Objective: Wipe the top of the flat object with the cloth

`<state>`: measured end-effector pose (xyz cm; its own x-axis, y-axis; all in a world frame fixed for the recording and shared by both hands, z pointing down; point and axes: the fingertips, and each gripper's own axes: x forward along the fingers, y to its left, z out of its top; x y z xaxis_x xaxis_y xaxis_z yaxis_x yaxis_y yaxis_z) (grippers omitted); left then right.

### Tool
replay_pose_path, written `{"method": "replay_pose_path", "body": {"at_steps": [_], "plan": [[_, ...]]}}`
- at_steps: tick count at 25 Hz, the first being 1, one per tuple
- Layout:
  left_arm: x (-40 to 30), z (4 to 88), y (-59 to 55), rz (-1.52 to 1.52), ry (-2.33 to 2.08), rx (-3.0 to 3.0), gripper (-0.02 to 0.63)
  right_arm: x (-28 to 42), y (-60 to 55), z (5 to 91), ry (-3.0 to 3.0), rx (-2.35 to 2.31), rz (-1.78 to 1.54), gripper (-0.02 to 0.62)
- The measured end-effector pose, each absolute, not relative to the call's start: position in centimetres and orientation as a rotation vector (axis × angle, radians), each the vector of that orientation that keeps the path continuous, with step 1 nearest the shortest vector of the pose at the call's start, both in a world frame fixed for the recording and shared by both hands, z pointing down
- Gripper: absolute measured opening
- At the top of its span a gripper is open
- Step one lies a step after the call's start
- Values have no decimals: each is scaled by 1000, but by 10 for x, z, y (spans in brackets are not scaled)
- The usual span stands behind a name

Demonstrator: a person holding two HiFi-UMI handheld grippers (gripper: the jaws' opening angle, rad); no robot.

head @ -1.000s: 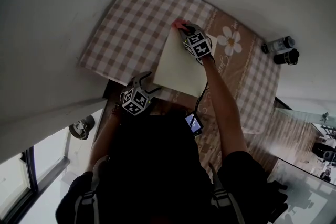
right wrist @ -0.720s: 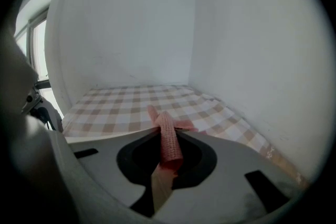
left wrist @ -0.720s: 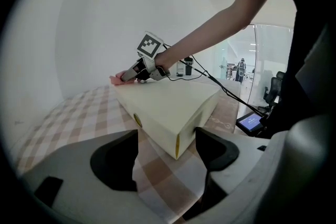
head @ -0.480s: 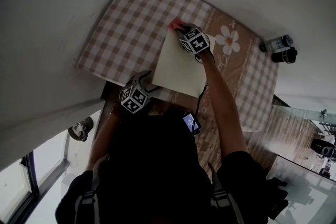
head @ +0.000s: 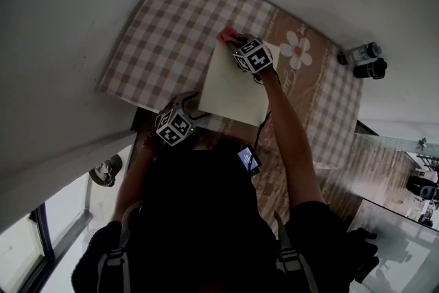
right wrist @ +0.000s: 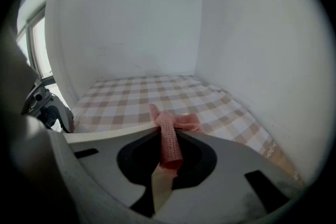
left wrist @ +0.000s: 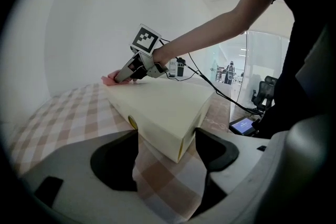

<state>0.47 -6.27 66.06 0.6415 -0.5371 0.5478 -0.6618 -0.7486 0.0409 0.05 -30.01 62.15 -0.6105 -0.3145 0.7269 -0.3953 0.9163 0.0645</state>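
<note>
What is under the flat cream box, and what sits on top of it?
Under the box lies the checked tablecloth; the patch directly beneath it is covered. On top, at its far corner, the right gripper holds the pink cloth.

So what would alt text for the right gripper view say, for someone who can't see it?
The right gripper grips a pink cloth over a cream flat box; a checked tablecloth and white walls lie beyond.

Cloth (head: 225, 33): mostly hidden under right claw (head: 234, 41), at far corner of box (head: 233, 86).
Two dark things (head: 370, 68): right of box, too small to tell.
</note>
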Motion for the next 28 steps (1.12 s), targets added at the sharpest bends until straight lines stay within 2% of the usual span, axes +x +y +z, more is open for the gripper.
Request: {"method": "replay_pose_path", "body": {"at_steps": [28], "plan": [[9,662,-65,813,-805,2723,357,2,-204,622,-2252,335,116,28]]}}
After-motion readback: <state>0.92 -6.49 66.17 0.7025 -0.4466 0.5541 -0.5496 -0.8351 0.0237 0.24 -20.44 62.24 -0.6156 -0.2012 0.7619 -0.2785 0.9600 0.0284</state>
